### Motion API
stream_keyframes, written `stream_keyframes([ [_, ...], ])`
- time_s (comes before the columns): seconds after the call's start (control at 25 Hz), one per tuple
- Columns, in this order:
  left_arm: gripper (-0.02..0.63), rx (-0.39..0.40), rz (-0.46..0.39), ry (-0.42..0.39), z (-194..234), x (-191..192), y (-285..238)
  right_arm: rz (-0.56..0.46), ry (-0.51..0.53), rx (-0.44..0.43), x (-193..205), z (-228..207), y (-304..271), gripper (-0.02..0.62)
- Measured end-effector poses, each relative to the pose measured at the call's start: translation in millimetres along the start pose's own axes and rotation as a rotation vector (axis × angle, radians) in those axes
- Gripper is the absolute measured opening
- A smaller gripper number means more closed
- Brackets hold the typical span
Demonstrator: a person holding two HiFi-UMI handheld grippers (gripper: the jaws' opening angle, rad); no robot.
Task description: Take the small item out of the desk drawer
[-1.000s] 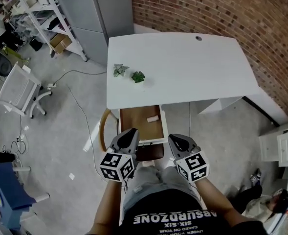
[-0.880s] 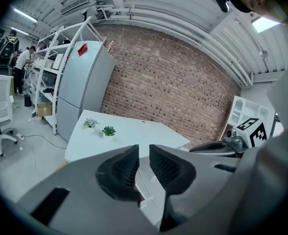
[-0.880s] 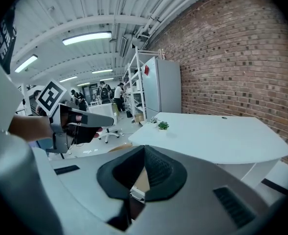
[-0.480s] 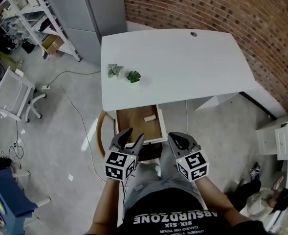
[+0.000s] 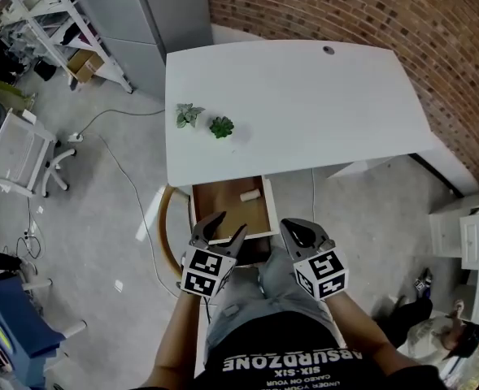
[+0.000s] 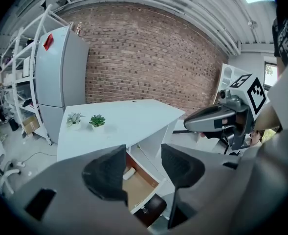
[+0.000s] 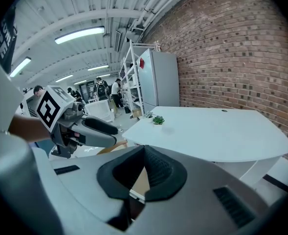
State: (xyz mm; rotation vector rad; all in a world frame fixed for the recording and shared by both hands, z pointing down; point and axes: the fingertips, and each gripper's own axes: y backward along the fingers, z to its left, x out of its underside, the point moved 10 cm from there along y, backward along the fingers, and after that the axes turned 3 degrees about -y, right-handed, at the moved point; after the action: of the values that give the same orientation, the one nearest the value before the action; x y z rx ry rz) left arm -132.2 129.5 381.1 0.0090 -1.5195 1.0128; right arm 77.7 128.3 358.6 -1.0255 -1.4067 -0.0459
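Head view shows the left tool (image 5: 227, 226) with its jaws spread wide, where a second ago they were pressed together at the drawer's front edge. They have just been opening, and nothing sits between them. In the left gripper view the gap frames only the drawer's inside. The drawer (image 5: 223, 211) already stands pulled out from under the white bench (image 5: 304, 112), as it did a second ago, so the freeing of the left tool reads as the end of the opening step. The small item (image 5: 250, 194), a pale short roll, lies on the drawer's brown floor at about 1 o'clock from its middle, close to the far right corner under the bench edge, and neither tool touches it. From the left tool it sits at roughly 1 o'clock, near but clearly apart. The right tool (image 5: 294, 227) hovers at 3 o'clock of the left one, just outside the drawer's near right corner. Its own view shows the pads closed against each other with nothing in them. Two small plants (image 5: 220, 127) stand on the bench at about 10 o'clock of the drawer, well clear of the work. With the drawer open and the left jaws ready, the pick itself looks like the next step, though the item's place under the bench edge may crowd the reach.
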Motion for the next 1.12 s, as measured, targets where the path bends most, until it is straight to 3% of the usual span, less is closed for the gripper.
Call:
stream_keyframes([
  [0.52, 0.212, 0.034, 0.106, -0.079, 16, -4, -62, 0.03, -0.011, -0.048, -19, -41, -38, -0.003],
  [1.12, 0.212, 0.09, 0.212, -0.125, 21, 9, -117, 0.074, -0.049, -0.047, -11, -75, -61, -0.003],
])
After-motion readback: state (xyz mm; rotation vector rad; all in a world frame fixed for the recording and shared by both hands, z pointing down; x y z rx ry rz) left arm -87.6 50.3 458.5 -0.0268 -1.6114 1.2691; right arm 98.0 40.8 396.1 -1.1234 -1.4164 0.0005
